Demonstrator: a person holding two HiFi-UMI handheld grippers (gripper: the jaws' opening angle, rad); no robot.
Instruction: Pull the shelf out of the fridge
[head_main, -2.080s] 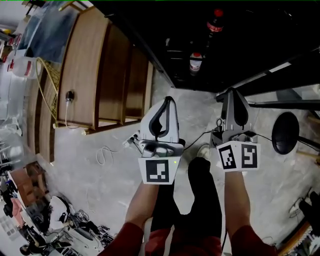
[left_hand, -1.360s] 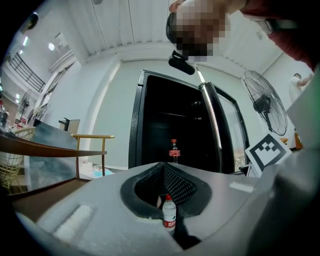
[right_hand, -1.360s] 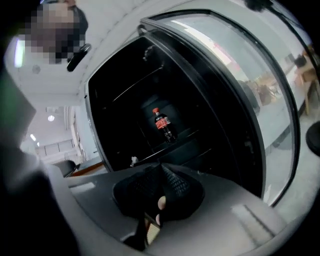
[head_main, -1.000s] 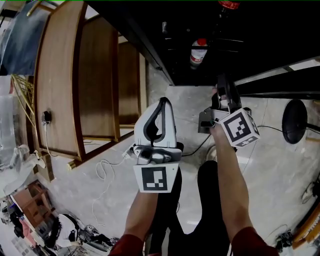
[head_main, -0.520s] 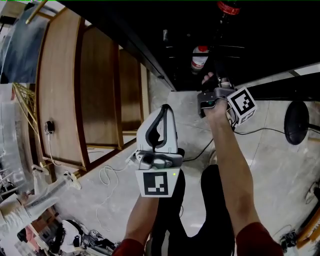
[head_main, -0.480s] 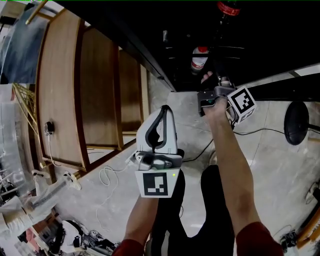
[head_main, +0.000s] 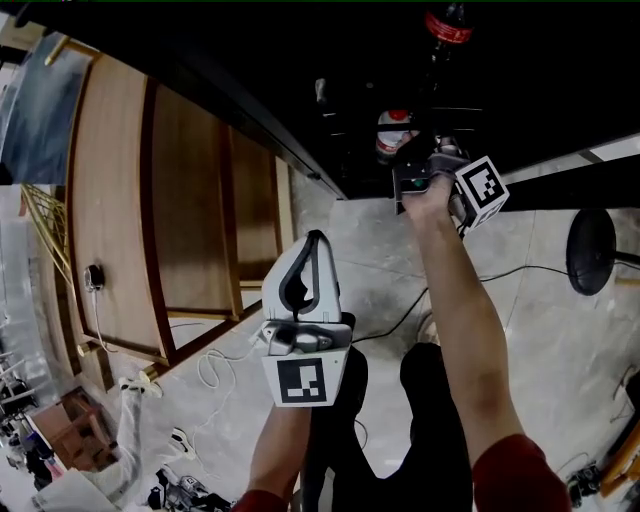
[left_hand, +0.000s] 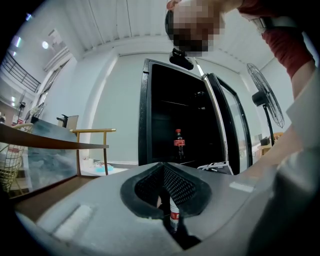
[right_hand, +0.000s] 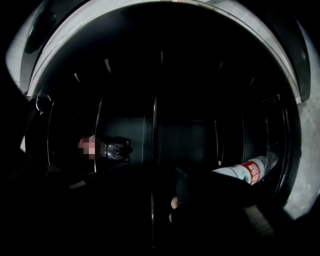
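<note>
1. Since a second ago, my right claw has gone from just outside the doorway forward into the dark fridge, rolling onto its side on the way, while my left claw has hardly budged
2. On the right claw, the jaws have just been opening and now stand wide apart, gripping nothing
3. As for the shelf, it sits inside the fridge, not pulled out, and its thin front bar shows as a pale line across the right gripper view, just ahead of that claw
4. That bar seems to lie in the gap between the jaws, though the view is so dark that I cannot be sure, and I see no pad pressing on it
5. My left claw is clenched on nothing, held level above the pale floor, well back from the fridge and facing its open front
6. Near the right claw, a water bottle with a red band stands in the fridge, and a cola bottle stands on a higher level
7. Left of the fridge is a wooden table, and a fan stands to its right
</note>
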